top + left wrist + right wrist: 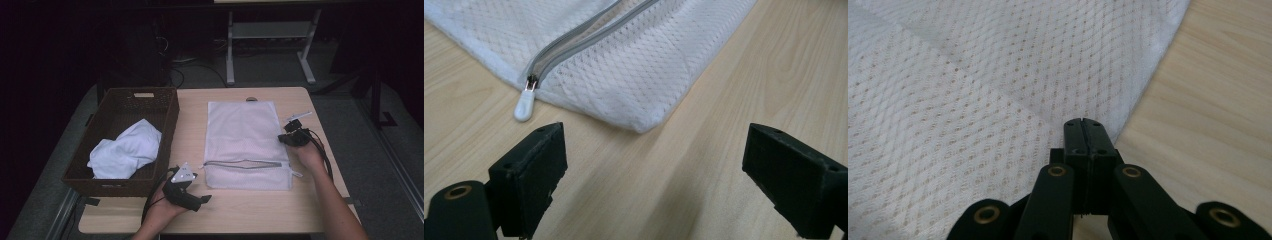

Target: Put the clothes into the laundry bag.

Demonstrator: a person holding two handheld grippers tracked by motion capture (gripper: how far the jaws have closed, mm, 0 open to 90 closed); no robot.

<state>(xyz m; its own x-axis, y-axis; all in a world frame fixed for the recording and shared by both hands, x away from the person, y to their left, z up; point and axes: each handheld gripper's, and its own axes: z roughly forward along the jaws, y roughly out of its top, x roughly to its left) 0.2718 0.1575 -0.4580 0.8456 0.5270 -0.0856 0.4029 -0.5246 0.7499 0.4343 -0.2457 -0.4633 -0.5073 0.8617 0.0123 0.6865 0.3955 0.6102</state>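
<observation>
White mesh laundry bag w/ grey zipper (247,142) lies flat at centre of the high view, on the light wood-grain table (190,130); zipper runs across its lower part. White plastic zipper pull (524,106) sits upper left in the left gripper view, at the bag's edge, resting on the wood.

Left gripper (192,197), lower centre-left of the high view, jaws wide apart, nothing between them; it sits just off the bag's lower left corner, not touching it. In its own view the bag corner is centre top, above the jaws.

Right gripper (1083,131) at the bag's right edge, centre-right in the high view; jaws pressed together. Whether mesh is pinched between them, can't tell.

Dark brown woven basket (117,102) at left of the high view holds crumpled white cloth (125,150).
</observation>
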